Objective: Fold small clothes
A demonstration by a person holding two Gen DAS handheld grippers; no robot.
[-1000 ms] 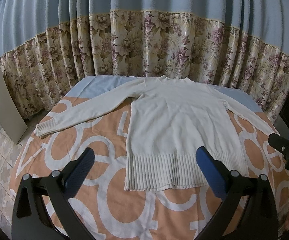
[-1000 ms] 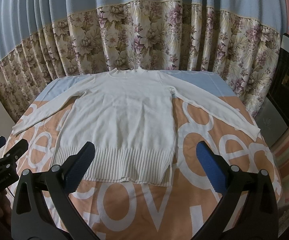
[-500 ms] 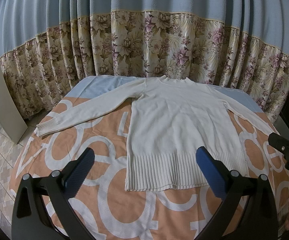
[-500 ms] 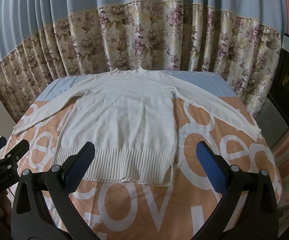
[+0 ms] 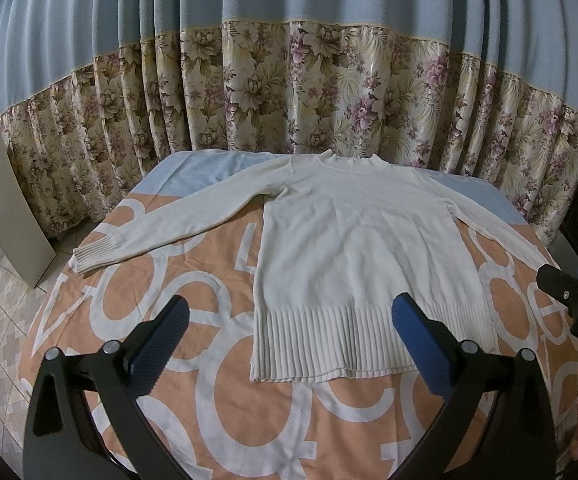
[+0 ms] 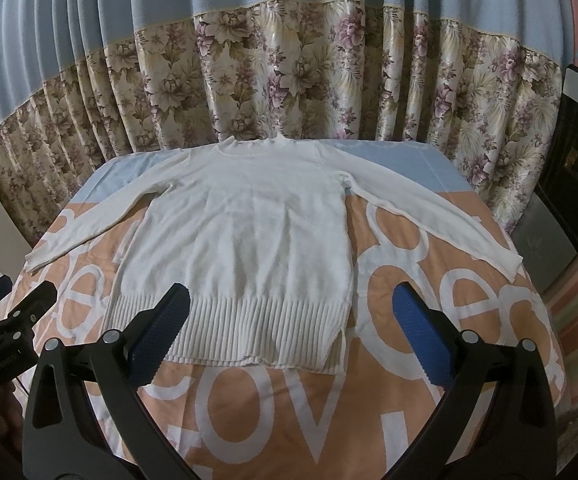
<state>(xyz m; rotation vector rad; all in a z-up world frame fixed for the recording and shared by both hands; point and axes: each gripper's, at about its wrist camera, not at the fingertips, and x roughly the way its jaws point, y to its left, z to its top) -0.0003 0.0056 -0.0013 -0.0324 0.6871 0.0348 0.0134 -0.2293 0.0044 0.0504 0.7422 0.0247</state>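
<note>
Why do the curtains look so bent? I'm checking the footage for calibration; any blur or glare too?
Left wrist view: fisheye bows the curtain, corners vignetted black, sweater sharp. Right wrist view: same bowing, dim even light, slight sheen on floral band.

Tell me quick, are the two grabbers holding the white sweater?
Left gripper: open, holding nothing, short of the sweater.
Right gripper: open, holding nothing.

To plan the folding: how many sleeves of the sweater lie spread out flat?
2: the left sleeve reaches toward the bed's left edge, the right sleeve toward its right edge.
</note>
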